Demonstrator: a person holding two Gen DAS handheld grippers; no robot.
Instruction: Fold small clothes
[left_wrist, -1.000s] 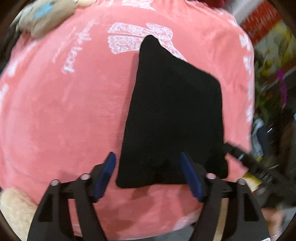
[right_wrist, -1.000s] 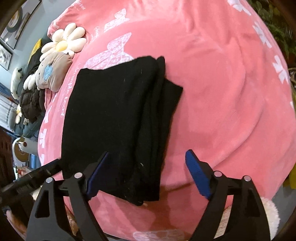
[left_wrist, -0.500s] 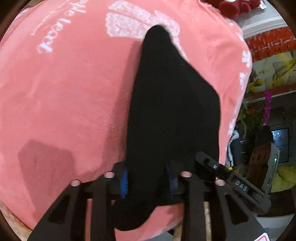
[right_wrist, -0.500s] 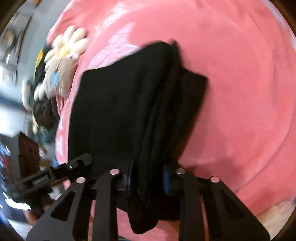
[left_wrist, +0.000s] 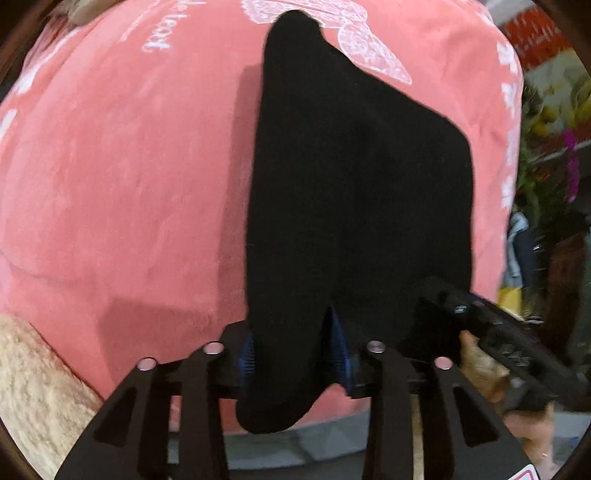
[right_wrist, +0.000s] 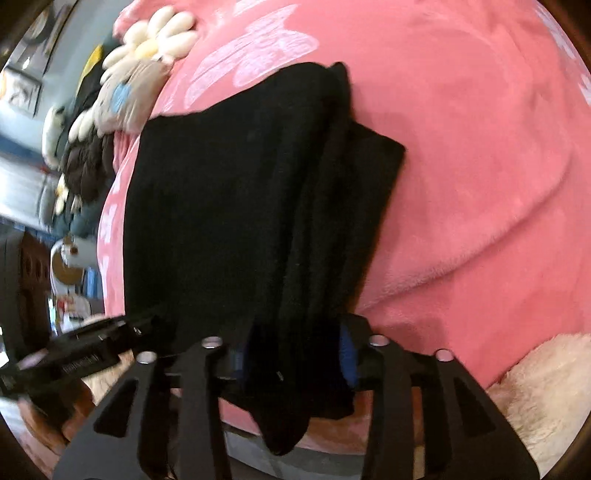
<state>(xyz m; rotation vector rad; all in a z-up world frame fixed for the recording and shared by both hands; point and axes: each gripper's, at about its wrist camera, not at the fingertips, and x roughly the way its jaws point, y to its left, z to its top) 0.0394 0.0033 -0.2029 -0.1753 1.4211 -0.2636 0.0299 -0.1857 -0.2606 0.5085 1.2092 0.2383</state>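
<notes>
A folded black garment (left_wrist: 351, 184) lies on a pink plush blanket (left_wrist: 129, 166), its near edge raised off the bed. My left gripper (left_wrist: 293, 354) has the garment's near left corner bunched between its blue pads; the jaws are opening while the cloth still fills the gap. In the right wrist view the same garment (right_wrist: 229, 203) shows stacked layers on the blanket (right_wrist: 480, 147). My right gripper (right_wrist: 293, 354) pinches the near right corner, jaws likewise opening, and a fold hangs below its fingers. Each view catches the other gripper at its side edge.
Flower-shaped plush cushions (right_wrist: 147, 44) sit at the bed's far left. A cream fluffy cover (left_wrist: 33, 387) shows at the near bed edge, and again in the right wrist view (right_wrist: 535, 387). Plants and shelves (left_wrist: 554, 166) stand past the right side.
Both grippers were open over the garment's near edge a second ago. They closed on its two near corners and lifted that edge; the jaws now stand slightly wider than half a second ago.
</notes>
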